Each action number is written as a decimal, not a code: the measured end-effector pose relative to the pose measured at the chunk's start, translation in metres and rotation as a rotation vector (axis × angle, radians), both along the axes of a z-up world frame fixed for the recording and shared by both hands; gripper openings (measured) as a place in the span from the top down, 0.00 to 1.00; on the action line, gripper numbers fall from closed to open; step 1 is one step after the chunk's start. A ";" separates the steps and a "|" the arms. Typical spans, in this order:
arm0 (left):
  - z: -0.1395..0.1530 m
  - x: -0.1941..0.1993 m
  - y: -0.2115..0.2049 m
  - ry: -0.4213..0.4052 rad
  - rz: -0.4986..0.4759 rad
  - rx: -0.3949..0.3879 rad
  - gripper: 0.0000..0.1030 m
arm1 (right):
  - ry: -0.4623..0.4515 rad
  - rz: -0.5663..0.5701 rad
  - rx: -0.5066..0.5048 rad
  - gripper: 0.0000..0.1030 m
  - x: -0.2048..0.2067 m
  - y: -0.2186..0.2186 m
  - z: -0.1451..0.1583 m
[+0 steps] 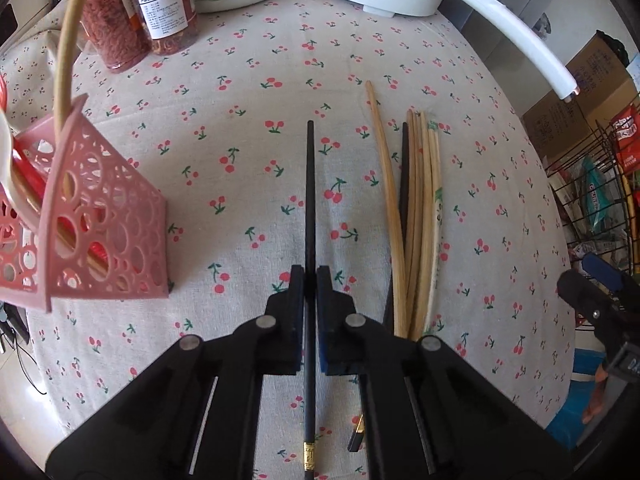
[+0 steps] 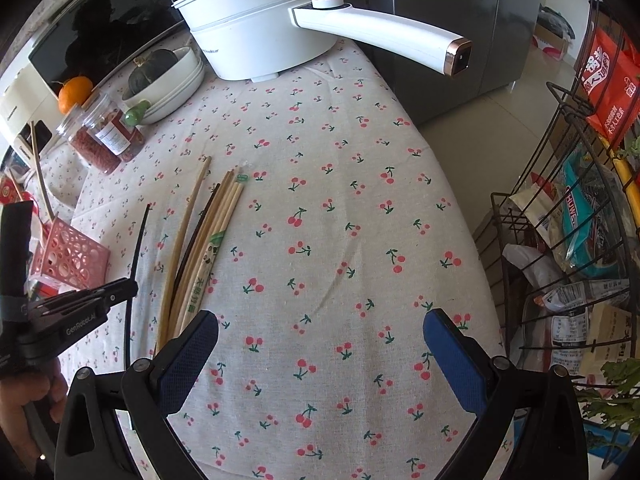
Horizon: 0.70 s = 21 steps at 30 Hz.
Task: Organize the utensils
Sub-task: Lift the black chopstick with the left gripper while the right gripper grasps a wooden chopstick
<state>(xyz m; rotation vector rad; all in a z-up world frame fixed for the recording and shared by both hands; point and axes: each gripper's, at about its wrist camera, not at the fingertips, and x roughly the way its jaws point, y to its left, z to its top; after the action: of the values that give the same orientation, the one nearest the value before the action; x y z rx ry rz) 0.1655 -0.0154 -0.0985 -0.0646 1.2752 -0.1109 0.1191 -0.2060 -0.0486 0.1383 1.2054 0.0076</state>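
A: What has my left gripper got?

B: Its jaws are clamped on a black chopstick. The stick runs straight out between the pads, tip pointing away over the cherry-print tablecloth, and its gold-banded end sticks out behind the fingers.

A: From my right wrist view I see the same stick tilted in that gripper. And my right gripper?

B: Jaws wide apart, nothing between them, only bare cloth below.

A: Where are the other utensils?

B: A bundle of bamboo chopsticks lies on the cloth just right of the held one, with a second dark stick among them. The pink perforated holder stands to the left, already holding a few long utensils.
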 end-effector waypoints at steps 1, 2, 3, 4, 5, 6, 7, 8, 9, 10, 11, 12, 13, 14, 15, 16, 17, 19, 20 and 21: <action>0.005 -0.005 0.001 -0.013 -0.010 -0.010 0.94 | 0.002 -0.001 0.004 0.00 0.000 0.001 0.000; 0.010 -0.009 0.002 -0.029 -0.018 -0.021 0.94 | 0.004 -0.002 0.008 0.00 0.001 0.002 -0.001; 0.016 -0.014 0.003 -0.045 -0.026 -0.031 0.94 | 0.006 -0.002 0.011 0.00 0.001 0.003 -0.001; 0.020 -0.019 0.005 -0.060 -0.031 -0.041 0.94 | 0.007 -0.002 0.014 0.00 0.001 0.004 -0.001; 0.025 -0.024 0.003 -0.075 -0.035 -0.052 0.94 | 0.008 -0.001 0.017 0.00 0.001 0.005 -0.001; 0.030 -0.029 0.000 -0.090 -0.037 -0.063 0.94 | 0.008 0.001 0.021 0.00 0.001 0.007 0.000; 0.033 -0.033 0.004 -0.104 -0.039 -0.075 0.94 | 0.006 0.002 0.026 0.00 0.001 0.008 0.000; 0.035 -0.037 0.009 -0.114 -0.041 -0.089 0.94 | 0.004 0.003 0.031 0.00 0.002 0.010 0.001; 0.036 -0.042 0.011 -0.123 -0.040 -0.102 0.94 | 0.003 0.002 0.039 0.00 0.002 0.011 0.001; 0.037 -0.045 0.013 -0.129 -0.040 -0.112 0.94 | 0.003 0.002 0.047 0.00 0.002 0.013 0.002; 0.038 -0.047 0.017 -0.135 -0.042 -0.117 0.94 | 0.004 0.004 0.058 0.00 0.003 0.015 0.002; 0.041 -0.050 0.020 -0.140 -0.047 -0.118 0.94 | 0.009 0.008 0.069 0.00 0.004 0.018 0.001; 0.043 -0.053 0.024 -0.143 -0.051 -0.119 0.94 | 0.014 0.015 0.079 0.00 0.005 0.021 0.001; 0.045 -0.055 0.028 -0.148 -0.054 -0.122 0.94 | 0.019 0.025 0.087 0.00 0.006 0.024 0.001; 0.046 -0.056 0.031 -0.153 -0.055 -0.124 0.94 | 0.023 0.039 0.092 0.00 0.007 0.029 0.001; 0.047 -0.058 0.034 -0.157 -0.058 -0.126 0.94 | 0.024 0.054 0.095 0.00 0.009 0.033 0.002; 0.048 -0.059 0.038 -0.161 -0.061 -0.131 0.94 | 0.022 0.066 0.099 0.00 0.010 0.036 0.002; 0.049 -0.061 0.045 -0.173 -0.067 -0.136 0.94 | 0.015 0.083 0.111 0.00 0.012 0.043 0.004; 0.050 -0.063 0.048 -0.180 -0.072 -0.140 0.94 | 0.009 0.087 0.122 0.00 0.014 0.046 0.004; 0.051 -0.064 0.052 -0.188 -0.075 -0.146 0.94 | 0.004 0.092 0.133 0.02 0.016 0.049 0.004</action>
<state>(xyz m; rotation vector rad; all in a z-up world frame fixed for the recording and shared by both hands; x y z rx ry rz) 0.1016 0.0363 -0.0479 -0.1294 1.0805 -0.2687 0.1351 -0.1572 -0.0442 0.1989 1.2148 0.1681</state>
